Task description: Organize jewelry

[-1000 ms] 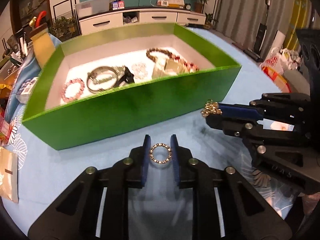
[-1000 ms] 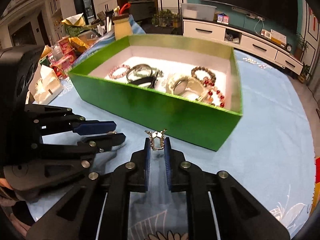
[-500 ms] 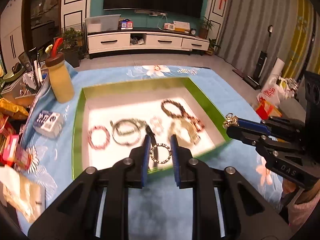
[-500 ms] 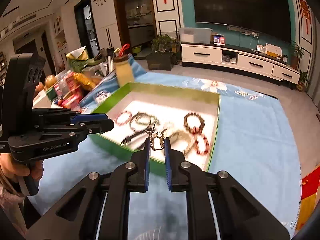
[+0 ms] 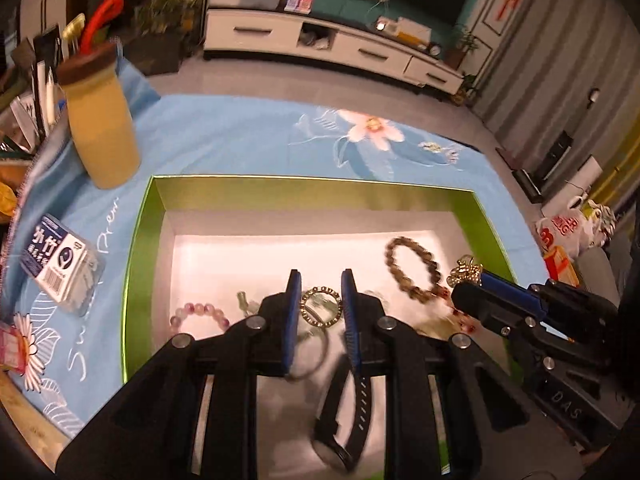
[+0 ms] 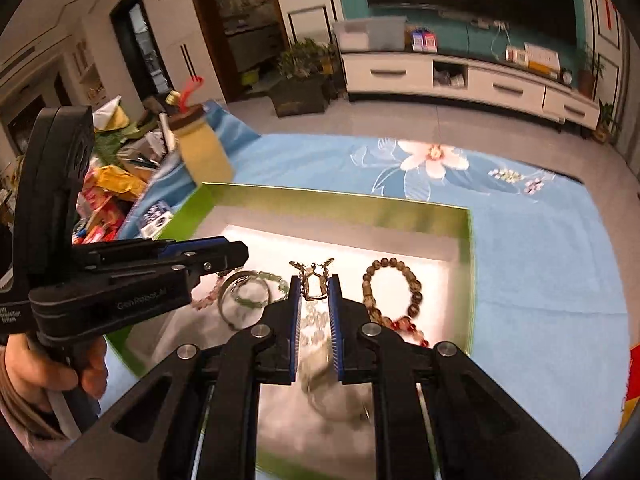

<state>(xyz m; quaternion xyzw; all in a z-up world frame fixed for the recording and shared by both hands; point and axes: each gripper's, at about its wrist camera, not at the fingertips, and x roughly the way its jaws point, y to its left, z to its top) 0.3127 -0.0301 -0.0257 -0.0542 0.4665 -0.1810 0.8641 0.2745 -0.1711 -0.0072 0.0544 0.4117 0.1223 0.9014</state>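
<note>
My left gripper (image 5: pixel 321 305) is shut on a small gold studded ring (image 5: pixel 321 306) and hangs over the inside of the green box (image 5: pixel 312 184). My right gripper (image 6: pixel 314 286) is shut on a gold clasp-like ornament (image 6: pixel 313 278), also above the box (image 6: pixel 340 200); the same ornament (image 5: pixel 464 271) shows at that gripper's tip in the left wrist view. On the box's white floor lie a brown bead bracelet (image 5: pixel 414 266), a pink bead bracelet (image 5: pixel 200 312), a black watch strap (image 5: pixel 352 408) and a metal bangle (image 6: pixel 245 298). The left gripper (image 6: pixel 230 250) appears at left in the right wrist view.
A yellow bottle (image 5: pixel 102 120) with a brown lid stands beyond the box's far left corner. A small packet (image 5: pixel 60 264) lies left of the box on the blue flowered cloth (image 5: pixel 280 136). A hand (image 6: pixel 48 376) holds the left gripper's handle. Clutter (image 6: pixel 112 184) is piled at far left.
Both grippers have moved forward and up from in front of the box's near wall to over its inside, each still holding its piece. The box's floor now lies under the fingers.
</note>
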